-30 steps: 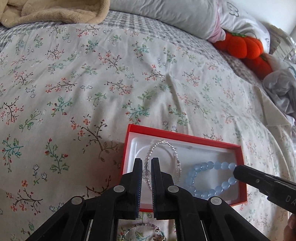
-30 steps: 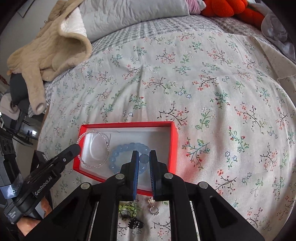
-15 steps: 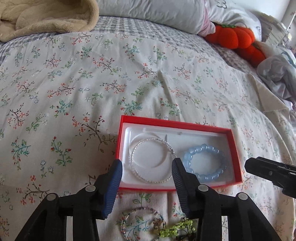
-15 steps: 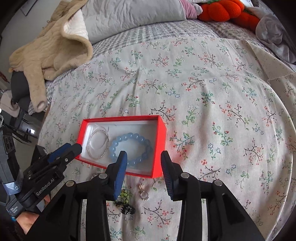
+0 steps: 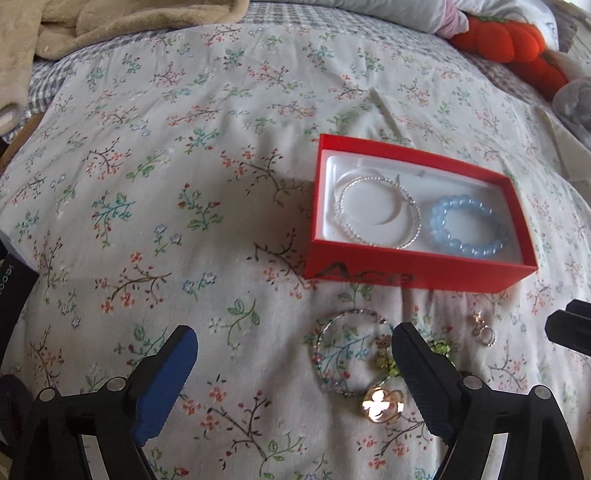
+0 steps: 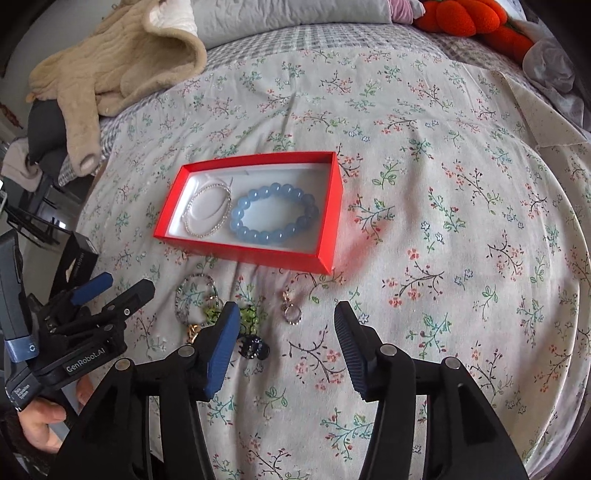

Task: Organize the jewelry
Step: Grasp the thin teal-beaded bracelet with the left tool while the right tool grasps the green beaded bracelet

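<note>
A red box (image 5: 413, 275) (image 6: 251, 254) with a white lining lies on the floral bedspread. It holds a silver bracelet (image 5: 378, 216) (image 6: 207, 212) and a blue bead bracelet (image 5: 467, 230) (image 6: 271, 212). In front of the box lie a thin beaded bracelet (image 5: 345, 356) (image 6: 194, 299), green beads (image 5: 388, 363) (image 6: 245, 315), a gold charm (image 5: 376, 402), a small ring with clasp (image 5: 484, 330) (image 6: 291, 312) and a black piece (image 6: 255, 347). My left gripper (image 5: 295, 354) (image 6: 110, 286) is open and empty before the loose pieces. My right gripper (image 6: 282, 332) is open and empty just right of them.
A beige fleece garment (image 6: 122, 62) lies at the back left. Grey pillows (image 6: 288, 11) and an orange plush pumpkin (image 5: 506, 40) (image 6: 476, 22) lie at the head of the bed. A black box (image 6: 75, 264) sits at the bed's left edge.
Both grippers have opened from shut, letting go of the bracelets in the box, and drawn back toward me. The loose jewelry in front of the box has come into view.
</note>
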`<state>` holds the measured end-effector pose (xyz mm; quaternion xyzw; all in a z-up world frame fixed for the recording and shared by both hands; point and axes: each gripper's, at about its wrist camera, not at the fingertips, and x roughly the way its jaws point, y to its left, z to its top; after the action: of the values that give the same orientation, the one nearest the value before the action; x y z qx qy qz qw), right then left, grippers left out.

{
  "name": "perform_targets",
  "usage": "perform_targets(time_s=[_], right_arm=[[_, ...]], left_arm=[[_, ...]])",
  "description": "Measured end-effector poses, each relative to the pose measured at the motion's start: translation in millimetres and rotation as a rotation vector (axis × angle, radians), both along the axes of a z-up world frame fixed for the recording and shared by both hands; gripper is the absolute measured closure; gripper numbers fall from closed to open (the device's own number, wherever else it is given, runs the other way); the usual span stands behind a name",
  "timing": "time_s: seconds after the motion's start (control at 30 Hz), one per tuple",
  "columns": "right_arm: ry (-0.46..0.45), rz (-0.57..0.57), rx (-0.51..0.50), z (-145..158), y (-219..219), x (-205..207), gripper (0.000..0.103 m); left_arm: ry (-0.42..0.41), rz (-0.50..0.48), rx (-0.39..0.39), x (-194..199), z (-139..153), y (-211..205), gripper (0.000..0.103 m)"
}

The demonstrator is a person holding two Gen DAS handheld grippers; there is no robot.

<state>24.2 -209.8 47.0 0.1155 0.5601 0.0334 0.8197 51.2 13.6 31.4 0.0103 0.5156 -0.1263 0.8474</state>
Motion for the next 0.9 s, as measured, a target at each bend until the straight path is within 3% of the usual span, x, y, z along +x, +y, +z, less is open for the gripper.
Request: perform_targets(time_s=[0.2, 0.43, 0.53, 0.63, 0.7, 0.83, 0.9], right_arm=[[0.084, -0.03, -0.027, -18.8, -3.0, -6.4, 0.047], [0.114, -0.022, -0.031, -28.3, 4.9, -2.9, 0.047], [0.128, -0.011, -0.026, -33.4, 10.7, 0.5, 0.046], [0.14, 0.0, -0.025, -37.7, 15.7, 4.4, 0.046], [0.144, 0.004, -0.02, -39.4, 18.2, 6.7, 0.046], [0.149, 0.015, -0.014, -41.8, 23.3, 11.2, 0.047], [0.147, 0.018, 0.004, -42.2, 24.7, 13.7, 0.047]], left_arm=[[0.055, 0.028, 0.026, -3.5, -16.5, 9.1, 0.014], [0.11, 0.044, -0.012, 3.7, -29.9, 7.0, 0.014], [0.134, 0.039, -0.039, 8.4, -36.1, 2.2, 0.019], [0.168, 0.039, -0.07, 13.2, -43.2, -2.2, 0.032], [0.183, 0.036, -0.084, 15.9, -48.2, -6.4, 0.049], [0.184, 0.04, -0.07, 19.5, -55.8, -13.1, 0.067], [0.176, 0.03, -0.059, 21.0, -56.3, -16.1, 0.084]])
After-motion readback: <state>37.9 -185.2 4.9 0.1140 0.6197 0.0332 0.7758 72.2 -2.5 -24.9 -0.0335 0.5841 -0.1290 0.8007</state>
